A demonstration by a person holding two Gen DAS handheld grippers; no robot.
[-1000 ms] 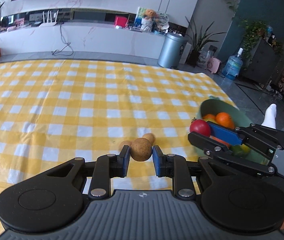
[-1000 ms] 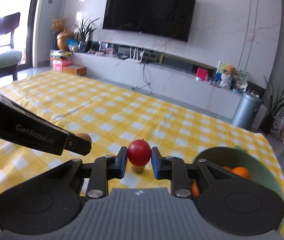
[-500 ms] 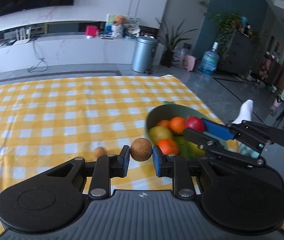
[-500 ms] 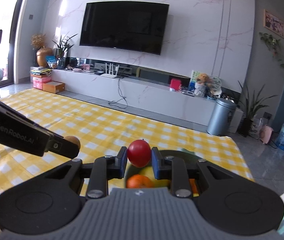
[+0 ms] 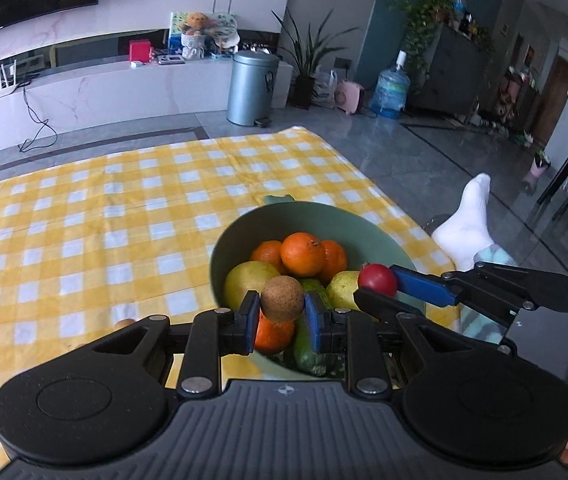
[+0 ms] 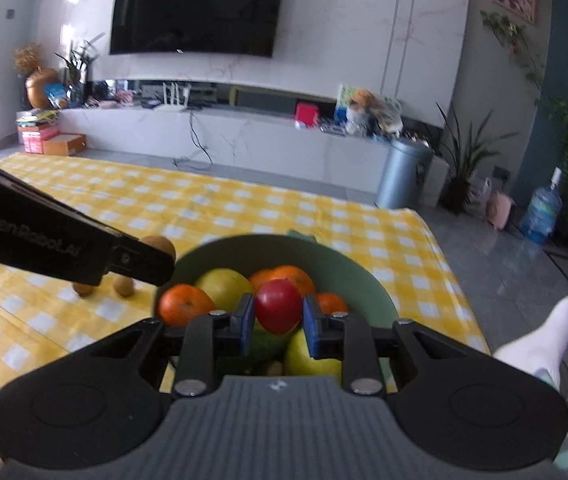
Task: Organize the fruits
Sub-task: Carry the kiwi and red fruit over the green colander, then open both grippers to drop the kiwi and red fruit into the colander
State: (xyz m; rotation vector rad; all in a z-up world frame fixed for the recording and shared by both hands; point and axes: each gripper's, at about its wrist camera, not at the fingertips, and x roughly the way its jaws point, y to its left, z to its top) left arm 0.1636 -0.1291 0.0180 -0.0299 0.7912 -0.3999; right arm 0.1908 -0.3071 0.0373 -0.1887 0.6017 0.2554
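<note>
L tongs [image 5: 282,316] clamp brown fruit [image 5: 282,298]; R tongs [image 6: 277,322] clamp red fruit [image 6: 278,306], both over bowl [image 5: 380,240].

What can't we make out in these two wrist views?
- Bottom of the green bowl: both views, covered by fruit and gripper bodies.
- Small brown fruits left on the cloth: left wrist view shows only slivers behind the left gripper; right wrist view shows two, partly under its finger.
- Brown fruit held by the left gripper: kind unclear.
- Red fruit in the right gripper: blurred, kind unclear.
- Person: only a socked foot, cut off.
</note>
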